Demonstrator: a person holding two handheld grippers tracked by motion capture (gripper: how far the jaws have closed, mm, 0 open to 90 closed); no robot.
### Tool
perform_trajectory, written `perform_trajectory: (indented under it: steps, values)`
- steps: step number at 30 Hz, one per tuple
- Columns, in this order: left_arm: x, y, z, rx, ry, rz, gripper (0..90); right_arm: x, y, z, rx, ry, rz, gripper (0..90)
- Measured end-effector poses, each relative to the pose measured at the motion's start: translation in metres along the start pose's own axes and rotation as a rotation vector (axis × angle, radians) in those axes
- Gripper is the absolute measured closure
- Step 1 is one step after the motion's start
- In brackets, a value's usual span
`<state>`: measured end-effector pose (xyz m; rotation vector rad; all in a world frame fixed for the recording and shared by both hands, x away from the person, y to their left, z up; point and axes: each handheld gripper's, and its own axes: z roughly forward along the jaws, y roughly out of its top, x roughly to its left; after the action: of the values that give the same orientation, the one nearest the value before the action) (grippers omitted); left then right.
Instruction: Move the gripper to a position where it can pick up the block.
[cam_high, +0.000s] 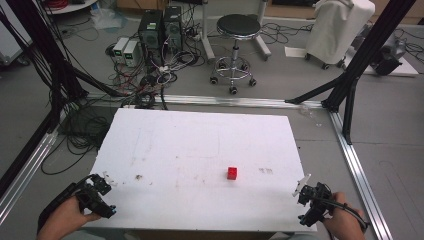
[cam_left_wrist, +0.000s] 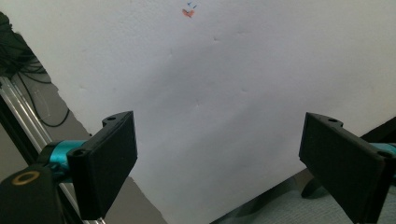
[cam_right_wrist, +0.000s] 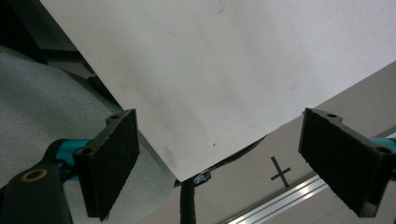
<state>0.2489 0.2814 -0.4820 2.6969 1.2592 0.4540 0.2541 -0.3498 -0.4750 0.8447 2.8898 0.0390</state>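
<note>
Your left gripper (cam_high: 100, 192) sits at the near left corner of the white table (cam_high: 200, 135), and your right gripper (cam_high: 311, 197) at the near right corner. In each gripper view the two black jaws stand wide apart with nothing between them but bare tabletop, so both are fully open and empty.

The red block (cam_high: 232, 173) lies alone on the table, right of the middle and toward the near edge. It is well apart from both grippers, but clearly closer to your right one, up and to its left.

The step in hand looks like the reach for that block, and the right gripper seems the natural choice. Turn it off the table corner so the block comes between the jaws in its own camera before you move in. Come down from above with the jaws kept wide, square them to two flat faces of the block, and close only once the pads flank it on both sides. A skewed approach could nudge it away across the smooth top. Leave the left gripper parked where it is.
</note>
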Motion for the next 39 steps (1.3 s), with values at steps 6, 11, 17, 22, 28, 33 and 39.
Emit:
perform_trajectory:
  steps: [6,11,17,22,28,33,39]
  values:
    - [-0.001,0.000,-0.001,-0.009,0.015,0.017,11.1,0.000,0.001,0.000,0.006,0.008,-0.016,12.1]
    - [0.002,0.002,-0.002,-0.014,0.025,0.007,11.2,0.001,0.002,0.000,0.006,0.005,-0.003,12.0]
    - [0.001,0.003,-0.001,-0.014,0.020,0.016,11.2,0.000,0.001,0.001,0.013,0.005,0.000,12.1]
    - [0.000,0.004,-0.001,-0.012,0.020,0.019,11.2,-0.001,0.001,0.001,0.012,-0.001,0.001,12.0]
    - [0.000,0.003,-0.002,-0.012,-0.001,0.025,11.2,-0.005,0.007,0.003,0.023,-0.022,-0.001,12.0]
    - [0.002,0.001,-0.002,-0.013,-0.003,0.018,11.2,-0.014,0.022,0.000,0.007,-0.030,-0.004,12.0]
    - [0.002,0.001,-0.002,-0.017,-0.002,0.019,11.2,-0.026,0.051,-0.011,-0.003,-0.047,-0.048,12.0]
